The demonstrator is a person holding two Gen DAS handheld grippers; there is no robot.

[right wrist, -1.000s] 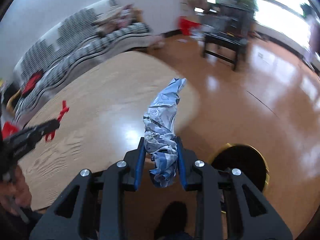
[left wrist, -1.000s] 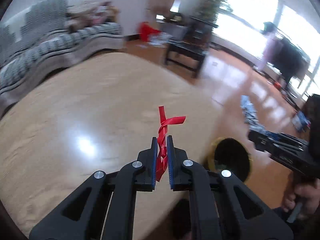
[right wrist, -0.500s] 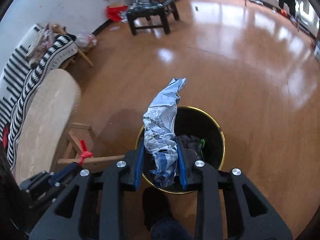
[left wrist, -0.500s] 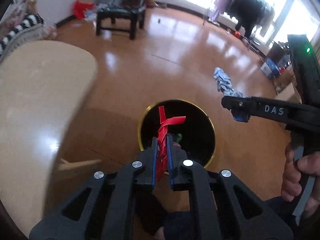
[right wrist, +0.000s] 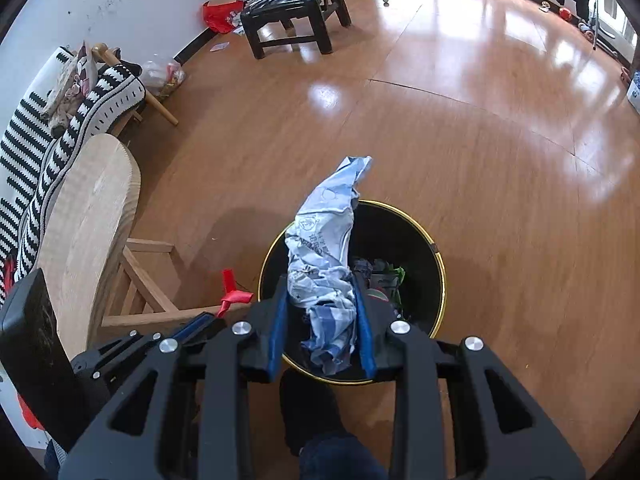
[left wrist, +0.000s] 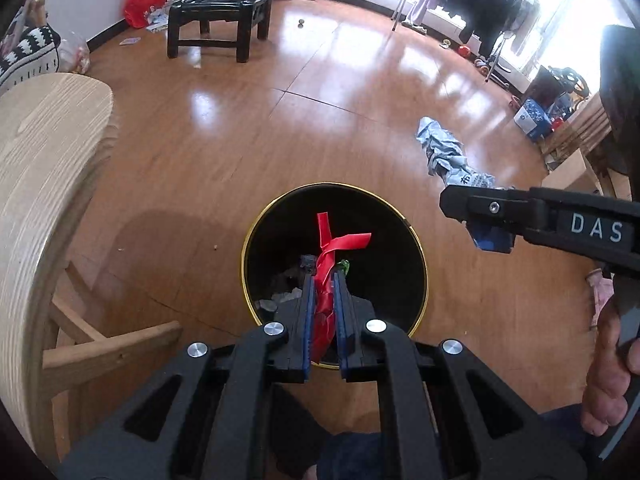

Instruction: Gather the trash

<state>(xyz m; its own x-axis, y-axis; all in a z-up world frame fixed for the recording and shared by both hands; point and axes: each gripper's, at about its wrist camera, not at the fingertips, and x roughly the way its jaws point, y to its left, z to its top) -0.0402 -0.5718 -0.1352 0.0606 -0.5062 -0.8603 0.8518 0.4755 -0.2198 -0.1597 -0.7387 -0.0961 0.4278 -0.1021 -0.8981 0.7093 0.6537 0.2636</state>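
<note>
Both my grippers hang over the round black gold-rimmed trash bin (left wrist: 416,264) on the wooden floor (left wrist: 240,128). Left gripper (left wrist: 325,280) clenched on a twisted red plastic ribbon (left wrist: 328,256), its free end sticking up above the bin mouth. Right gripper (right wrist: 322,284) has just been easing open, but the crumpled blue-and-white paper wrapper (right wrist: 324,248) sits between the pads, touching both, over the bin's near edge. Some trash already inside. Light wooden tabletop (right wrist: 88,216) to my left.
</note>
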